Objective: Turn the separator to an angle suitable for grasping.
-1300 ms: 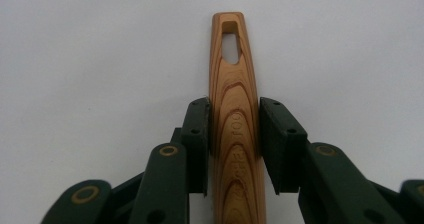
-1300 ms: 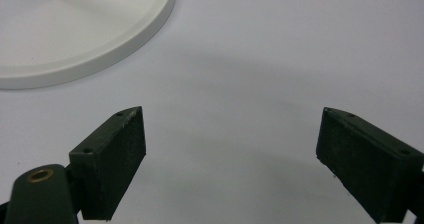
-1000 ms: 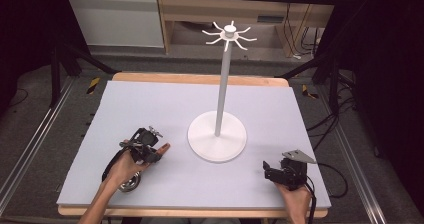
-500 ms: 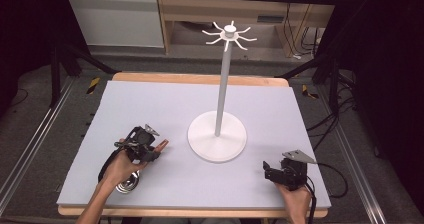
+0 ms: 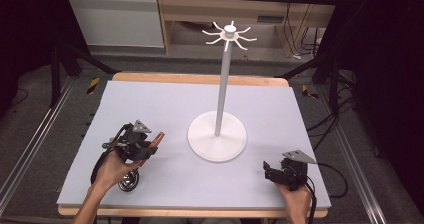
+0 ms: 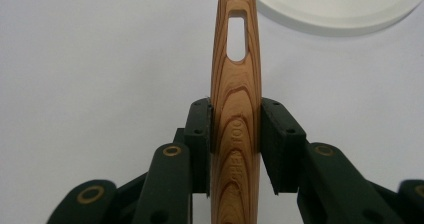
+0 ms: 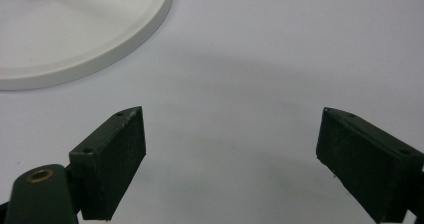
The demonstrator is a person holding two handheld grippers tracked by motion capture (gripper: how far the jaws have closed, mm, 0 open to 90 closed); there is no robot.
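Grey-lilac mat (image 5: 150, 109) covers the wooden table (image 5: 200, 78), the largest surface in the high view. White stand (image 5: 217, 143) sits on the mat, with a round base, an upright pole and a ring of hooks at its top; it lies ahead of both sets of jaws, and its base rim shows at the top right of the left gripper view (image 6: 345, 14) and at the upper left of the right gripper view (image 7: 75, 39). Left gripper (image 5: 148, 146) sits just left of the stand base, lifted off the mat; its jaws are clamped on a wooden handle (image 6: 235, 114), pads pressing both sides. Handle runs straight out between the jaws and well past their tips, and its far end, with a long slot, points toward the stand base. A round metal end (image 5: 128, 181) of the utensil shows behind the jaws, below the hand. Right gripper (image 5: 270, 170) rests low at the near right of the mat, well apart from the stand; its jaws stand wide with bare mat between them.
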